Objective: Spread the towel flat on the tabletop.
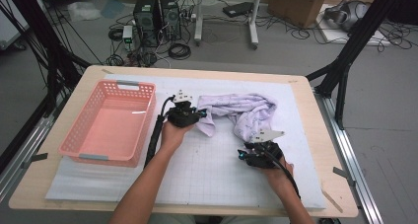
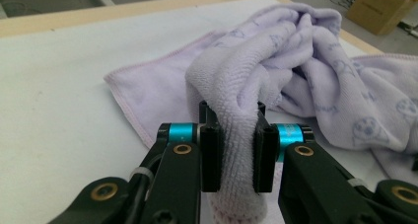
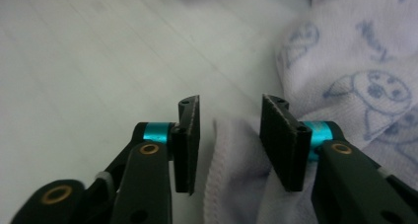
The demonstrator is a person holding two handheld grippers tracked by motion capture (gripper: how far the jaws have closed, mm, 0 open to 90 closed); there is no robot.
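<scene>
Left pads pinch the towel; right pads straddle its hem

The left gripper point(image 2: 235, 157) is clamped on a thick fold of the lilac towel point(image 1: 246, 113). The right gripper point(image 3: 230, 140) stands parted around the towel's stitched edge, pads not pressing. The towel lies crumpled on the white mat point(image 1: 212, 169), right of the pink basket point(image 1: 108, 120)

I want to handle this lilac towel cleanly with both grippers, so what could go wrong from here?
1. The right gripper has the hemmed edge of the lilac printed terry towel between its jaws, but the pads do not press on it yet; the hem may slip out.
2. The left gripper is shut on a thick fold, so layers may stay bunched.
3. The pink perforated plastic basket sits close beside the left hand; a swing could knock it.
</scene>
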